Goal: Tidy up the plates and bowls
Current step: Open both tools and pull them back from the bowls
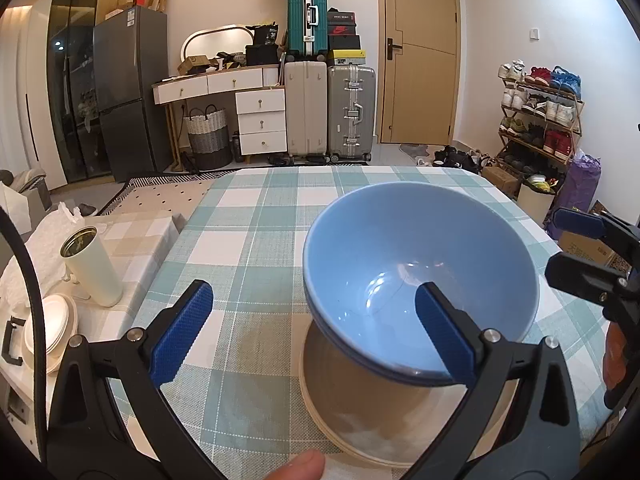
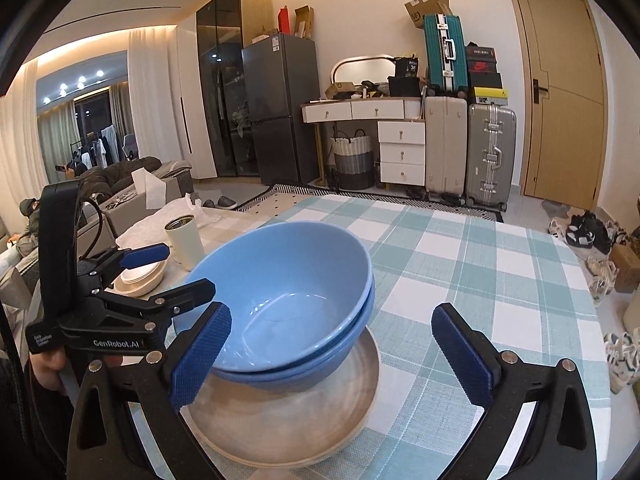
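Two light-blue bowls (image 1: 416, 256) (image 2: 288, 292) sit nested and slightly tilted on a beige plate (image 1: 360, 412) (image 2: 280, 420) on the checked tablecloth. My left gripper (image 1: 312, 332) is open at the stack's near left side; its right finger shows in front of the upper bowl's near rim and nothing is pinched. The right wrist view shows it (image 2: 172, 274) beside the bowls' left rim. My right gripper (image 2: 334, 354) is open too, its left finger just in front of the bowls and its right finger over bare cloth. It (image 1: 578, 248) also stands open at the bowls' right.
A lower side table on the left carries a cream tumbler (image 1: 90, 266) (image 2: 184, 240) and a stack of cream dishes (image 1: 52, 328) (image 2: 140, 276). The checked table (image 1: 260, 208) (image 2: 480, 272) stretches beyond the bowls. A person's thumb (image 1: 300, 468) shows at the bottom edge.
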`<state>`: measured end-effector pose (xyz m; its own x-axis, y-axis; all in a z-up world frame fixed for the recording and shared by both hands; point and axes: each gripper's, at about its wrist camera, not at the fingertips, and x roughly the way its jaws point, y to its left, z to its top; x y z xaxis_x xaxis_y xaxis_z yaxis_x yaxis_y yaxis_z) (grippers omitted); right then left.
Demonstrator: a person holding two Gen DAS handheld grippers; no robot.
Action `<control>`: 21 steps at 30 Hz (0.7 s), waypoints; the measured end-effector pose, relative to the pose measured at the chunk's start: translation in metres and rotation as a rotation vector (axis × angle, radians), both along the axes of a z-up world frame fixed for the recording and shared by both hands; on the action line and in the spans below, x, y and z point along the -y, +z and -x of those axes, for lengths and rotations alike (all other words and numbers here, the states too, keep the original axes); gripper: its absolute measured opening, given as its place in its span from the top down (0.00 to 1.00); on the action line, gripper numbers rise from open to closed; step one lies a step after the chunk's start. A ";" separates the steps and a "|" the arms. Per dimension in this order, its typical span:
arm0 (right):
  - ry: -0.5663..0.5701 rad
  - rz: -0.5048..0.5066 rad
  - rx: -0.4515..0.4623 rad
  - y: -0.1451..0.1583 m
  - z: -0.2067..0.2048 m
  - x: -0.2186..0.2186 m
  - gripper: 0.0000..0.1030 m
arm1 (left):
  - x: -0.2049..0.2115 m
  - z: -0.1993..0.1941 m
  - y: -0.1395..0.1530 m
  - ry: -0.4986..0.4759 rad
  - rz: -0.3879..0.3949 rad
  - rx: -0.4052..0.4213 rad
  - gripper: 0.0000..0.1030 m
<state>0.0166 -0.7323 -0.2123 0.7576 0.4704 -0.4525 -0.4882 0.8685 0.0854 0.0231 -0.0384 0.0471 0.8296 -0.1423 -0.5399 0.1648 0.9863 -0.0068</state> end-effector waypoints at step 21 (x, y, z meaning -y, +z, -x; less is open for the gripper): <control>-0.041 -0.066 0.044 -0.038 0.031 0.040 0.01 | -0.025 0.037 -0.010 -0.044 0.052 0.101 0.02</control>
